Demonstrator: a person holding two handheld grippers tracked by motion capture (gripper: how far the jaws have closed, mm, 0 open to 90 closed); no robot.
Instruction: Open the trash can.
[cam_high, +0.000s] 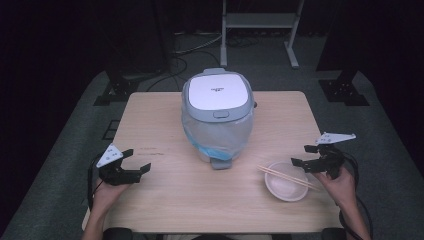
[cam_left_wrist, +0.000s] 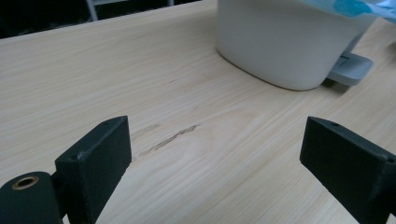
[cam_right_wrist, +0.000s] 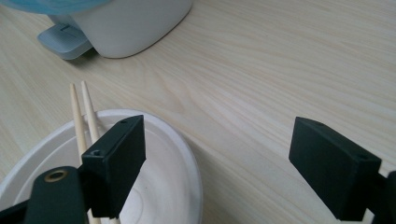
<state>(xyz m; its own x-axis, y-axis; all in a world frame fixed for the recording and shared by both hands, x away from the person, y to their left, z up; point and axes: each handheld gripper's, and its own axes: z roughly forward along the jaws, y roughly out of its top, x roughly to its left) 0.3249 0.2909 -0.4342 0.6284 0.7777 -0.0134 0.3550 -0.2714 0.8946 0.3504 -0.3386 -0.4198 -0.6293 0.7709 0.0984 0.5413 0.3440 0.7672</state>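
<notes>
We are holding our left gripper (cam_high: 135, 160) just above the pale wooden desk (cam_high: 165, 200) near its left edge, its black jaws standing wide apart with nothing but bare wood grain between them. We are keeping our right gripper (cam_high: 305, 155) low at the right side, jaws likewise released and gripping nothing; in the right gripper view (cam_right_wrist: 217, 163) one jaw is hanging over the rim of the shallow white round bowl (cam_right_wrist: 180, 158) while the other is standing over bare desk. A pair of light wooden chopsticks (cam_high: 287, 177) is lying across that bowl, tips sticking out past its rim toward the desk's middle. The white and grey rice cooker (cam_high: 218, 112) with its lid closed is sitting at the desk's centre, well apart from both grippers.
</notes>
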